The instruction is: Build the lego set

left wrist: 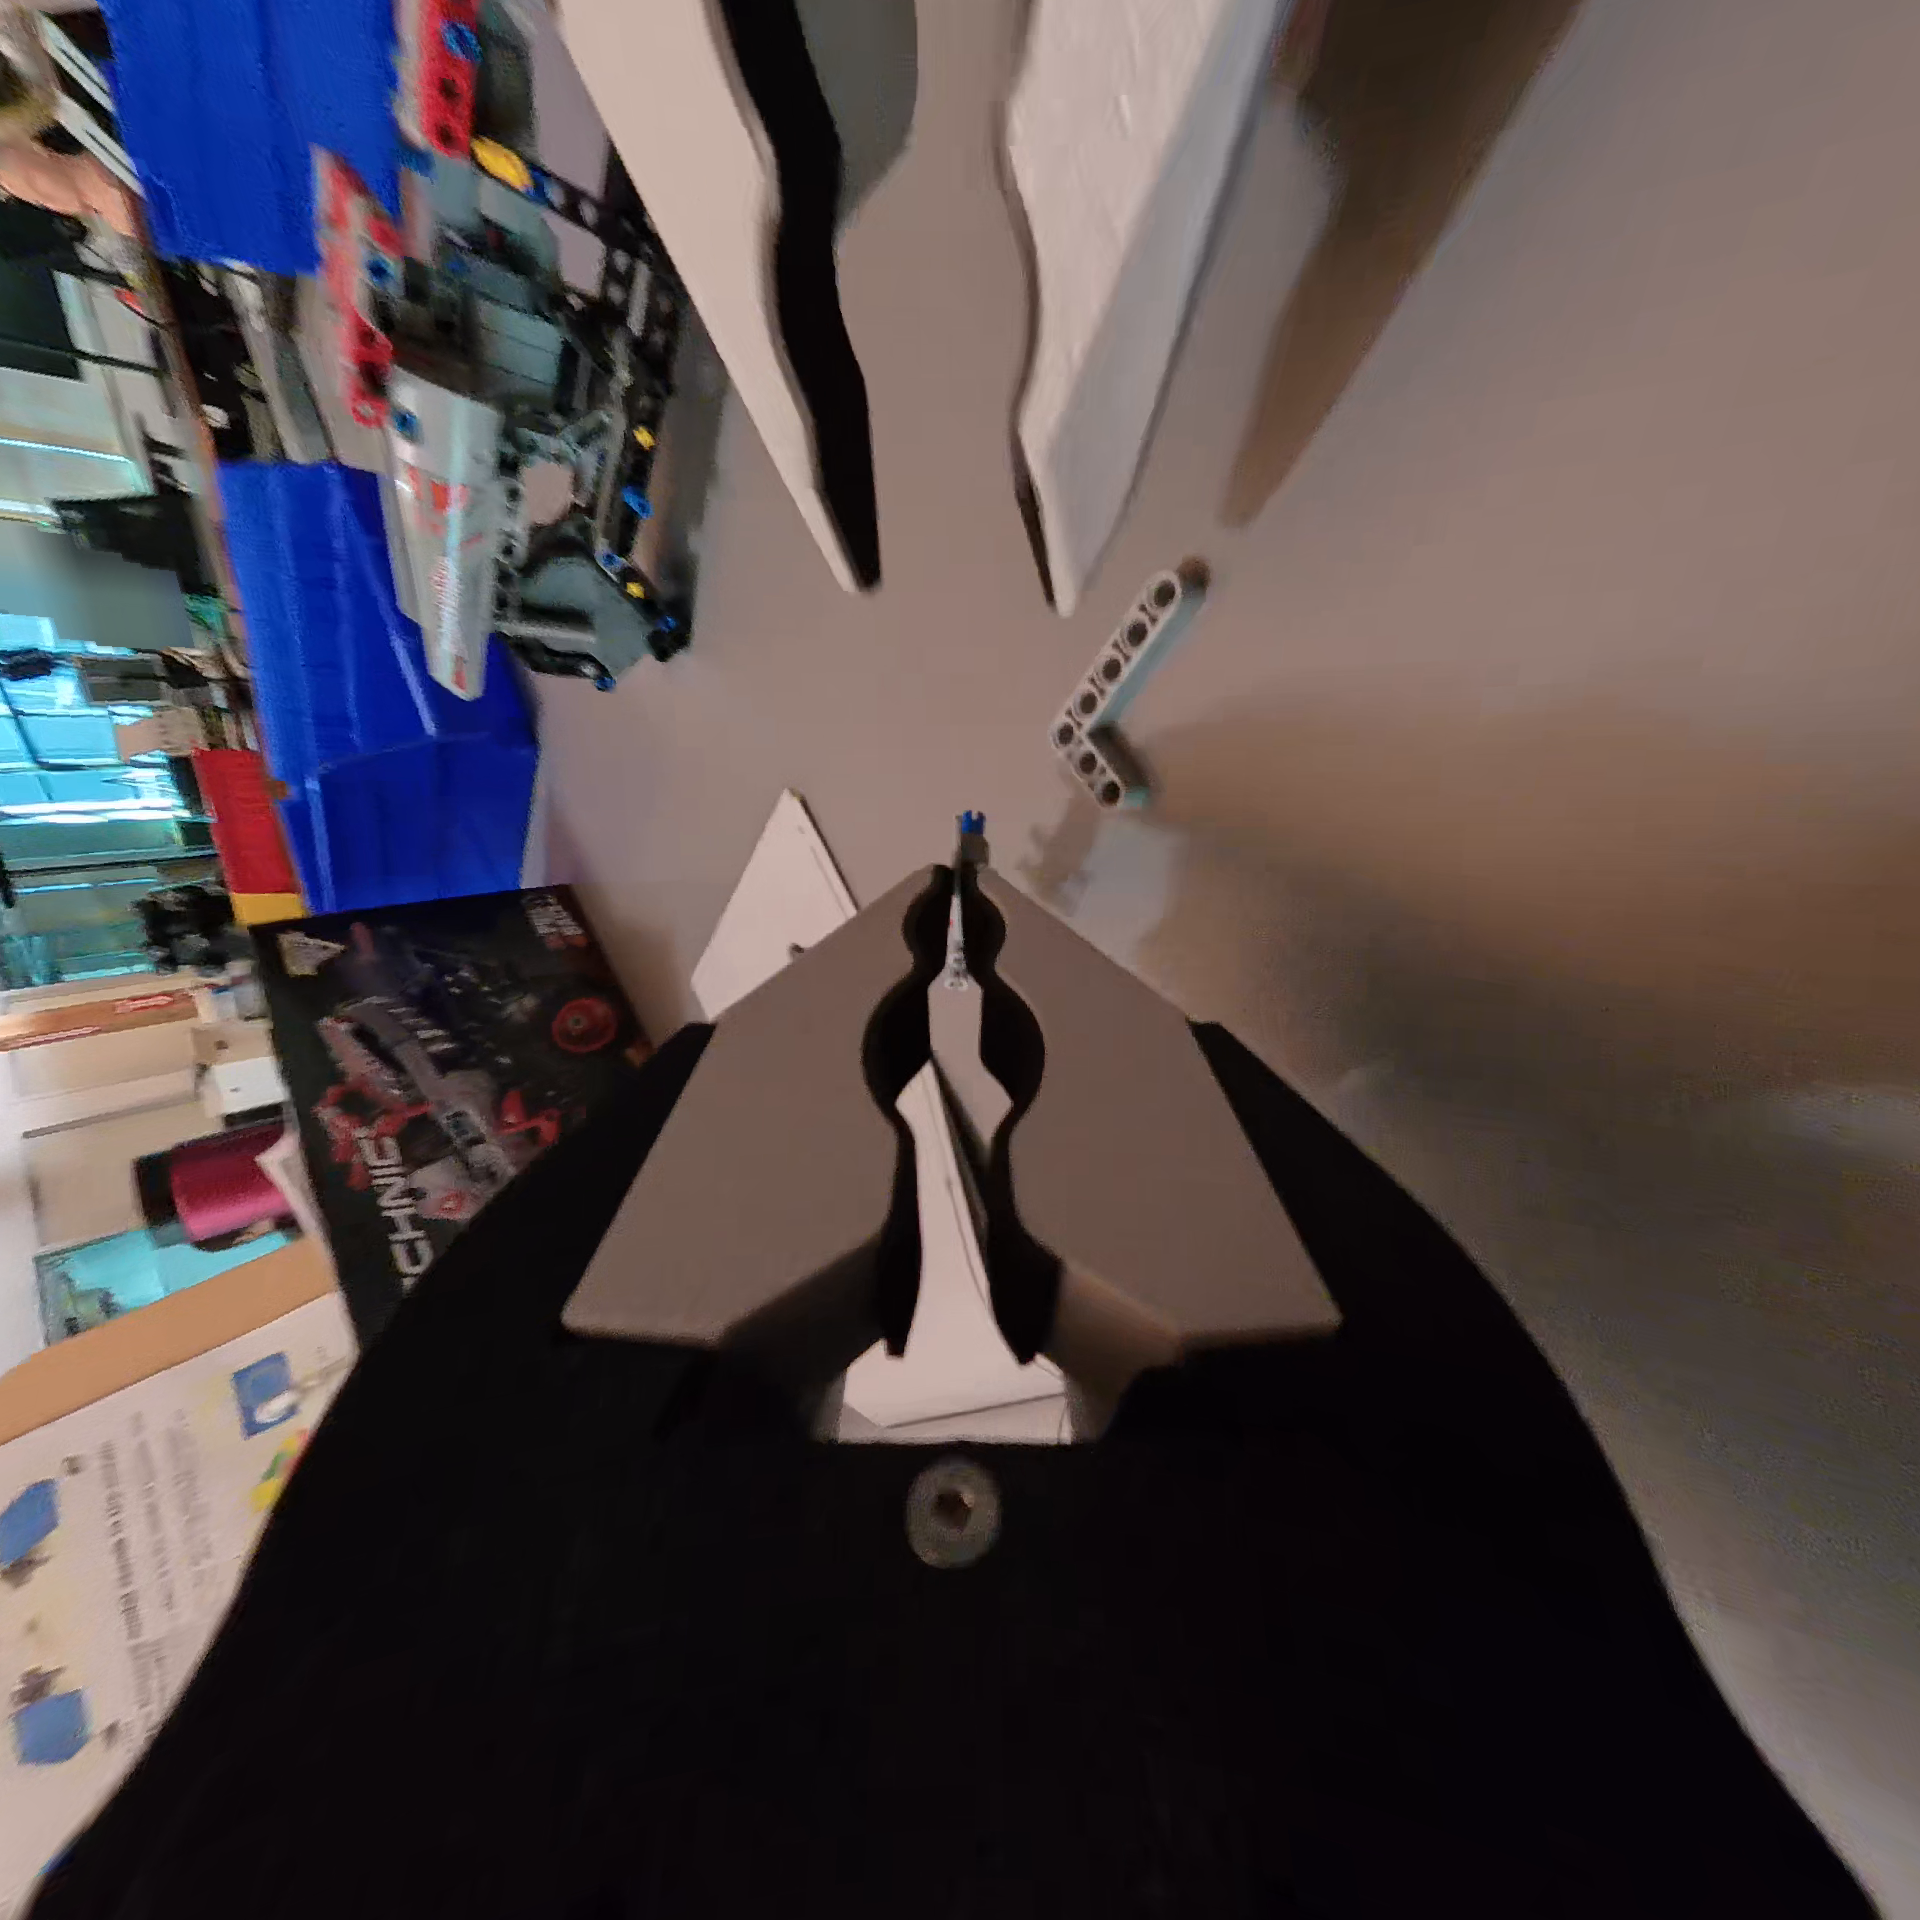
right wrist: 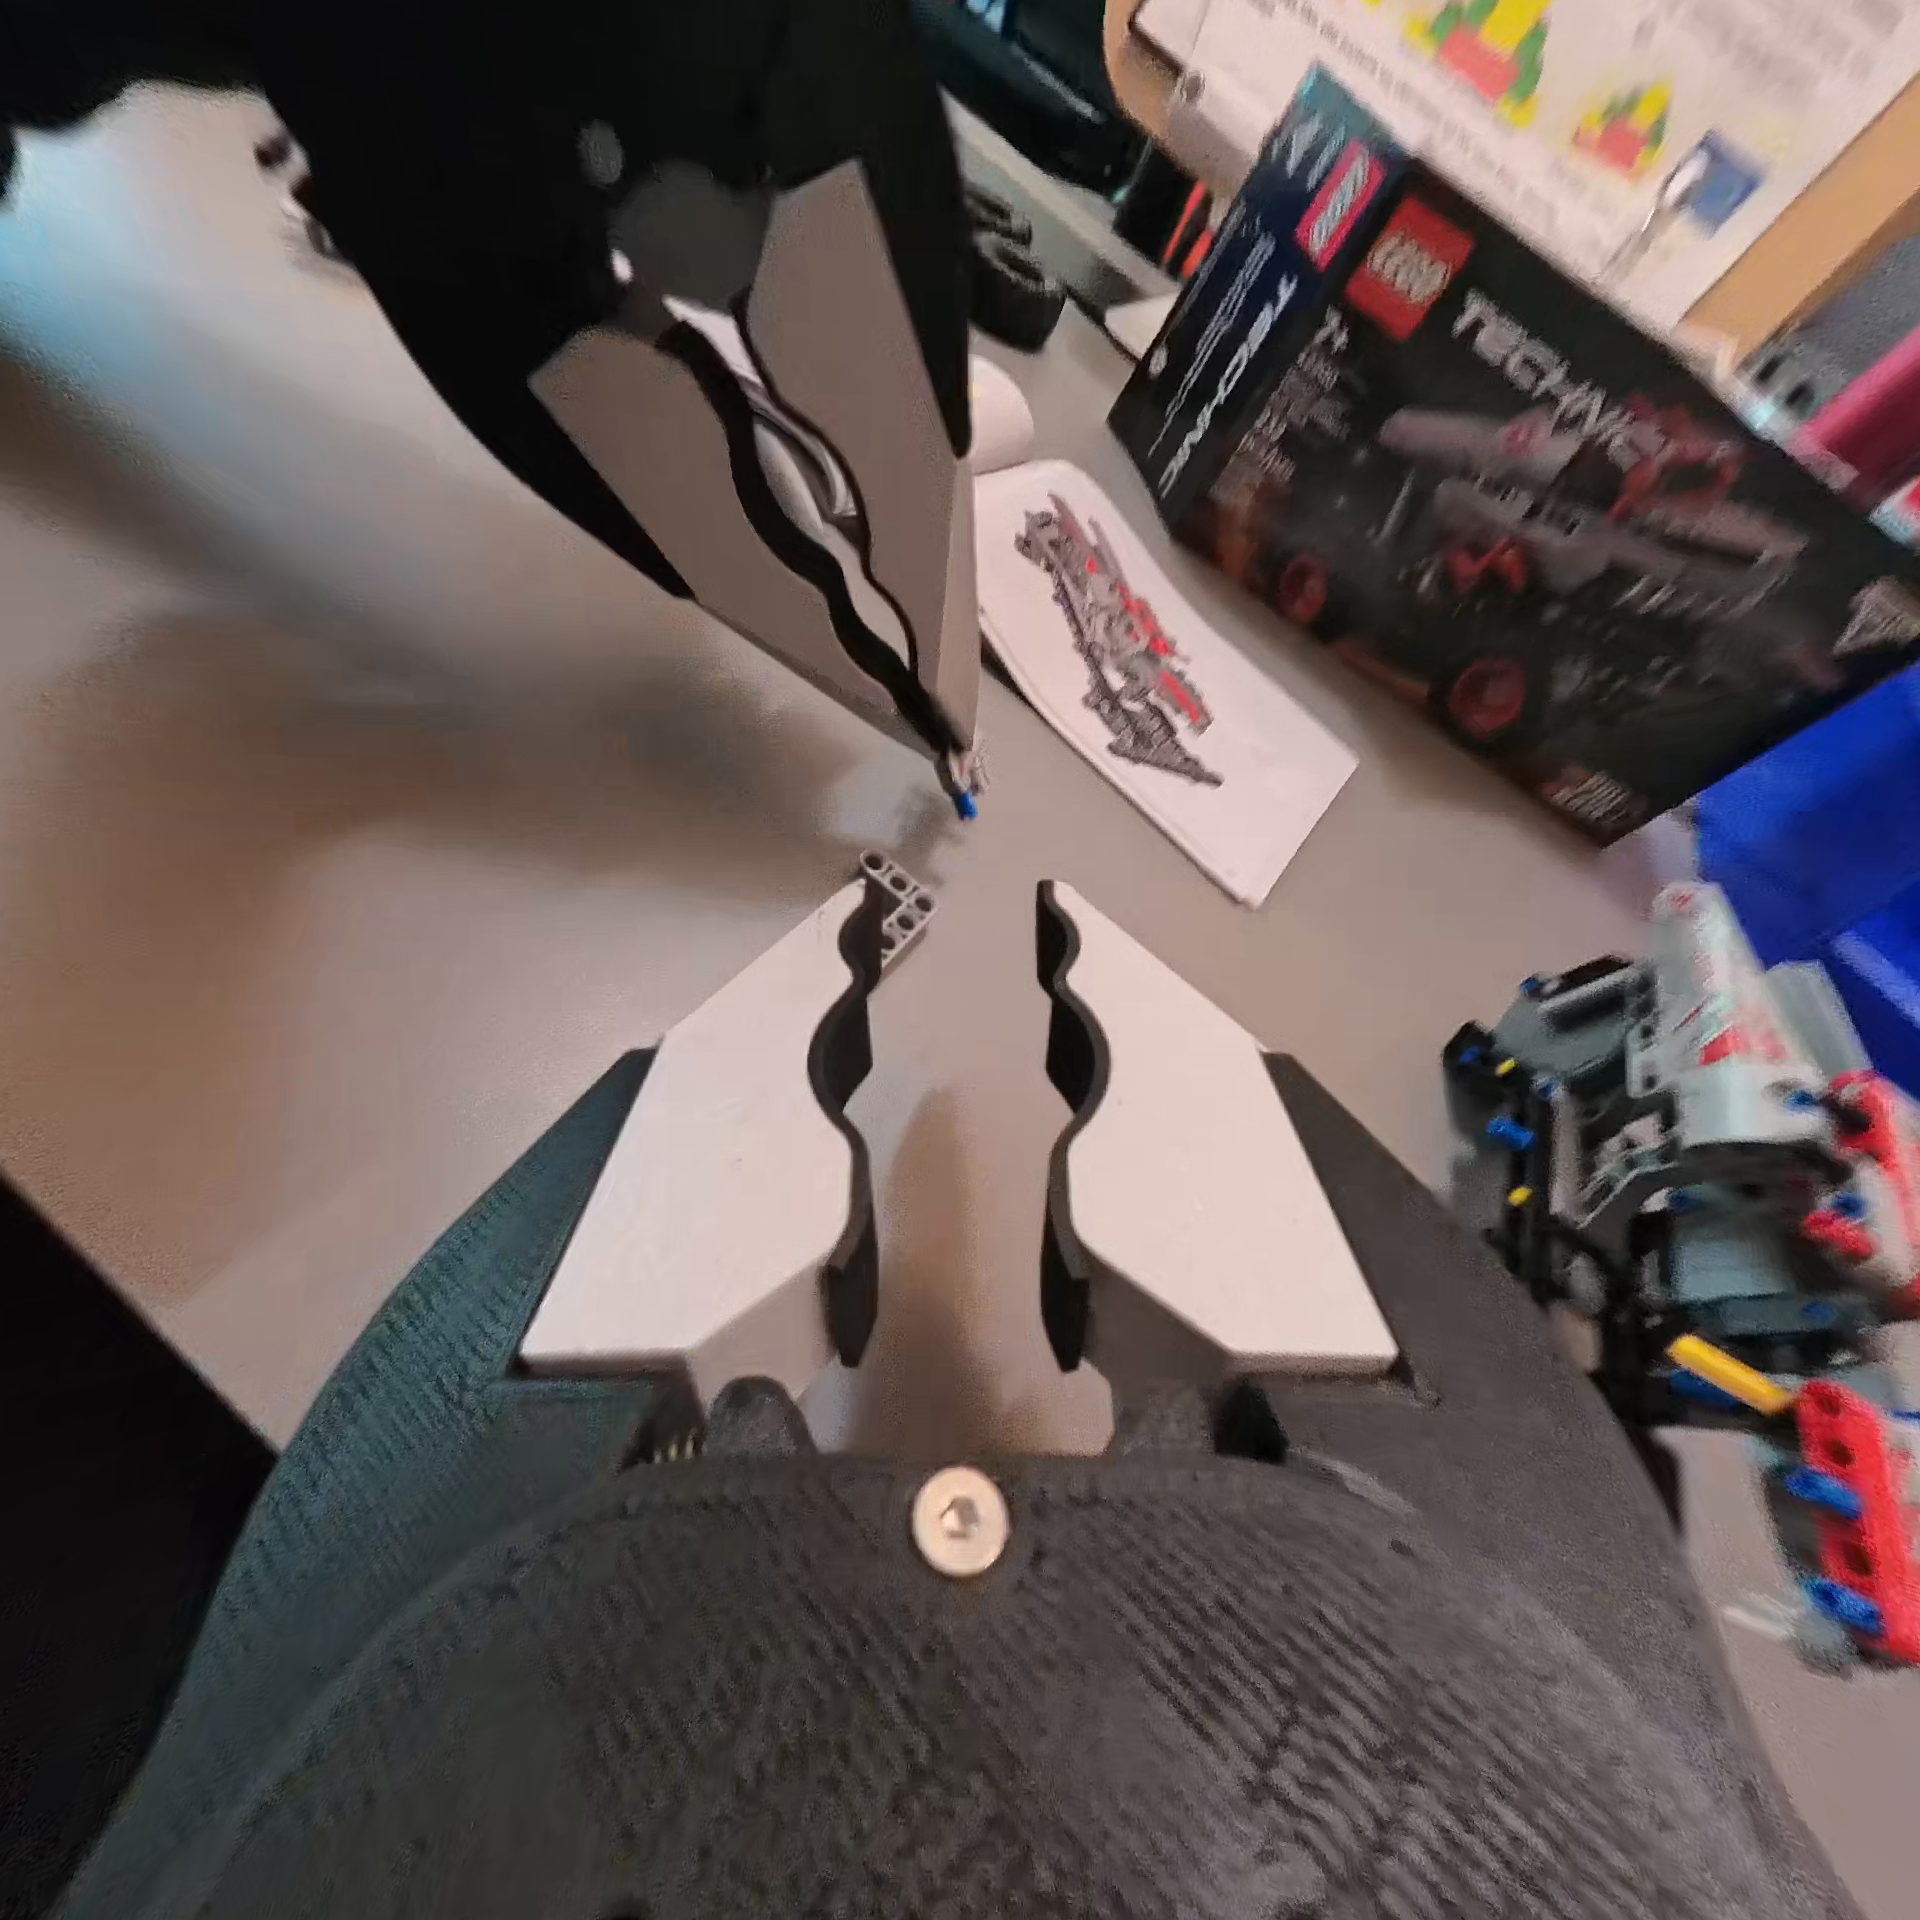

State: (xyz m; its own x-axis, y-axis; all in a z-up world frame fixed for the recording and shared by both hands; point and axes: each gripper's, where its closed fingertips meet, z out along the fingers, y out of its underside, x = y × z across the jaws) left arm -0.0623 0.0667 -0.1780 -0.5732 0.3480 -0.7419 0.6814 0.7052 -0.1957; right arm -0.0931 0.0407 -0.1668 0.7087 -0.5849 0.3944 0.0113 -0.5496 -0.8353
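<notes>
My left gripper (left wrist: 964, 883) is shut on a small grey piece with a blue pin (left wrist: 970, 831) sticking out past its tips; it also shows in the right wrist view (right wrist: 954, 764), pointing down at the table. A grey L-shaped beam (left wrist: 1122, 691) lies on the grey table just ahead of it. My right gripper (right wrist: 951, 904) is open and empty, with the L-shaped beam (right wrist: 900, 902) at its left fingertip. In the left wrist view the right gripper (left wrist: 961, 592) comes in from the top. The half-built grey, red and black model (right wrist: 1704, 1195) stands to the right, and shows in the left wrist view (left wrist: 499, 416).
The set's black box (right wrist: 1507, 499) stands at the back right, with an open instruction booklet (right wrist: 1153, 675) lying in front of it. Blue bins (right wrist: 1829, 821) are beside the model. A cardboard sheet with printed pictures (left wrist: 135, 1496) leans behind the box. My right fingertips sit around 5 centimeters from my left ones.
</notes>
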